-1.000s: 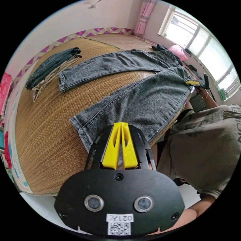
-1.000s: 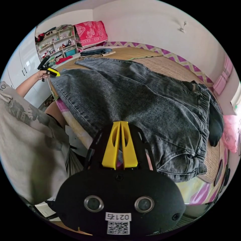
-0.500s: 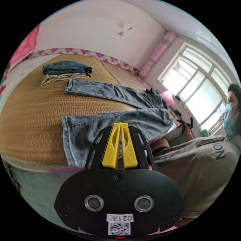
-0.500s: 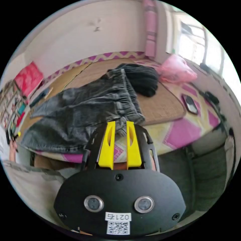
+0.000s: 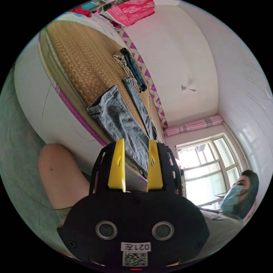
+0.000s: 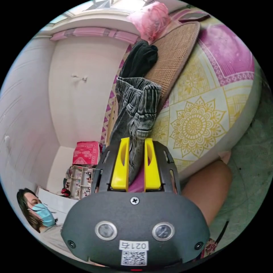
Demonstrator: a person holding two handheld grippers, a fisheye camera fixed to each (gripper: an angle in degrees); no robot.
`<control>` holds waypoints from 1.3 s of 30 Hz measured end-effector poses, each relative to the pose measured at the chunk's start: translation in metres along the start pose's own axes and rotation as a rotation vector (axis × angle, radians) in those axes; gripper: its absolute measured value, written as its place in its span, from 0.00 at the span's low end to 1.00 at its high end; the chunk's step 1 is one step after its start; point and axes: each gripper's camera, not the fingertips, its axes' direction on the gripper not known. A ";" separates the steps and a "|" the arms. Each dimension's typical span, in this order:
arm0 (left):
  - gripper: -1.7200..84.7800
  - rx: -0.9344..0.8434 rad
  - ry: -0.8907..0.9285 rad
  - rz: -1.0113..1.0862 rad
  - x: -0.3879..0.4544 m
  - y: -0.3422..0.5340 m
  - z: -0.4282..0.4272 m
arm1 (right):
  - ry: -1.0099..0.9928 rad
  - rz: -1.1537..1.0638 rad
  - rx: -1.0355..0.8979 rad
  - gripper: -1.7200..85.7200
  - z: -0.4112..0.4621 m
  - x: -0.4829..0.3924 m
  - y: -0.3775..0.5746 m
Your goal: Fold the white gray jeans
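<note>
In the left gripper view, the left gripper has its jaws wide apart, gripping nothing. The jeans lie along the bed toward 11 o'clock, their waist hidden behind the jaws.

In the right gripper view, the right gripper also stands apart. The jeans' waistband sits at 12 o'clock; whether cloth touches the jaws is unclear.

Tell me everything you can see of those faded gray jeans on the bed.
The faded gray denim jeans lie spread on a woven straw mat, two legs apart, stitched hems toward a folded pile of dark and beige trousers. The near leg overhangs the bed's edge. In the right gripper view, the gathered elastic waistband lies bunched beside a black garment. No jaws clamp them.
</note>
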 end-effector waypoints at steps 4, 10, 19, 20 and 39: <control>0.16 0.015 -0.020 -0.064 -0.014 0.001 -0.004 | -0.034 0.016 0.038 0.10 -0.008 0.004 -0.001; 0.16 0.044 -0.020 -0.125 -0.029 0.007 -0.014 | -0.045 0.019 0.033 0.10 -0.016 0.006 -0.010; 0.08 0.053 -0.016 -0.082 -0.023 -0.006 -0.003 | -0.060 0.035 0.029 0.08 -0.023 0.014 -0.021; 0.07 0.054 -0.015 -0.077 -0.023 -0.006 -0.003 | -0.058 0.032 0.029 0.08 -0.024 0.014 -0.022; 0.01 -0.161 -0.129 0.300 0.146 -0.071 0.015 | -0.188 -0.002 -0.032 0.02 -0.053 -0.065 -0.083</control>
